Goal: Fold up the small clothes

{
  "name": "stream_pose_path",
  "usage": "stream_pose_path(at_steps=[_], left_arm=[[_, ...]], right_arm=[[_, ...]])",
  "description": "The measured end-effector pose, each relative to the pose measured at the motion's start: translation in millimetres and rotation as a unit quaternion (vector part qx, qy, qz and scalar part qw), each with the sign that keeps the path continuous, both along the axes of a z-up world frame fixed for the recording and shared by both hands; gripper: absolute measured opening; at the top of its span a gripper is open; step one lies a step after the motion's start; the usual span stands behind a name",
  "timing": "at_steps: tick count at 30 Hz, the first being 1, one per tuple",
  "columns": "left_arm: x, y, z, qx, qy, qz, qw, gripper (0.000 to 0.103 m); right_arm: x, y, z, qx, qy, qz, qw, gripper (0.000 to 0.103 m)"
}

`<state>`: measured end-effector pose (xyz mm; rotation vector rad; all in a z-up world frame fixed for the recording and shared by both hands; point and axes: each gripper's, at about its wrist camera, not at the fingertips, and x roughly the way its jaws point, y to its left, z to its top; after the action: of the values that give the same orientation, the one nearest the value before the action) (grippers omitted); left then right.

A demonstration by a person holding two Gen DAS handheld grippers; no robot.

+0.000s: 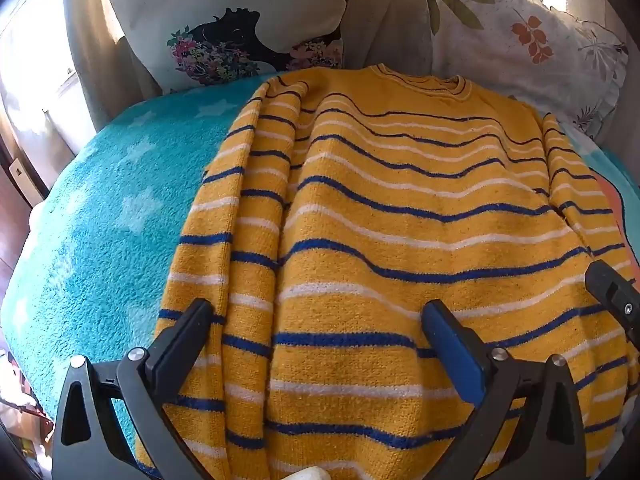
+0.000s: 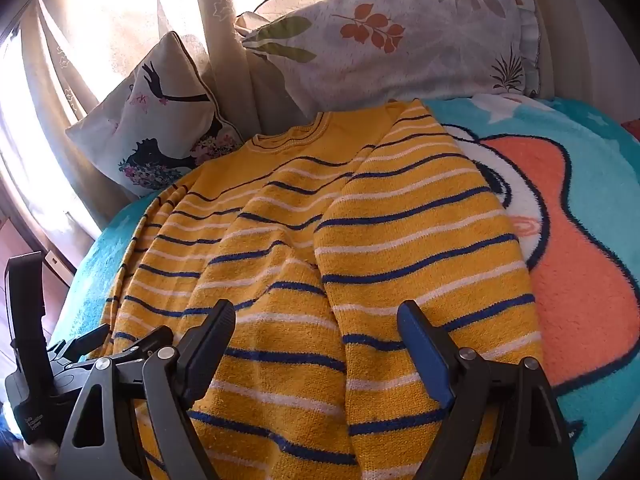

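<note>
A yellow sweater [image 1: 400,232] with blue and white stripes lies flat on a turquoise blanket [image 1: 100,232], collar at the far end. Both sleeves are folded in along its sides. My left gripper [image 1: 320,320] is open over the sweater's near hem, near the left sleeve. My right gripper [image 2: 316,320] is open over the near hem of the sweater [image 2: 304,248], near the right sleeve. Neither holds anything. The right gripper's finger shows at the left wrist view's right edge [image 1: 612,292]; the left gripper body shows at the right wrist view's left [image 2: 60,360].
Two printed pillows [image 1: 240,20] [image 2: 400,40] lean against beige curtains [image 2: 120,20] at the far end of the bed. The blanket [image 2: 580,280] has an orange and white cartoon figure to the right of the sweater.
</note>
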<state>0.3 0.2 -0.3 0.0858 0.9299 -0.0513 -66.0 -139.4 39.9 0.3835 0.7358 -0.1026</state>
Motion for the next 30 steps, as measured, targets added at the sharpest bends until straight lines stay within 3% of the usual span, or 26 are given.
stream_pose_path(at_steps=[11,30], left_arm=[[3.4,-5.7,-0.6,0.014,-0.002,-0.007,0.9999,0.103],[-3.7,-2.7,1.6,0.005,-0.008,-0.002,1.0000,0.103]], right_arm=[[0.1,0.1,-0.4,0.001,0.002,0.000,1.000,0.087],[0.8,-0.4,-0.6,0.004,0.002,0.000,1.000,0.088]])
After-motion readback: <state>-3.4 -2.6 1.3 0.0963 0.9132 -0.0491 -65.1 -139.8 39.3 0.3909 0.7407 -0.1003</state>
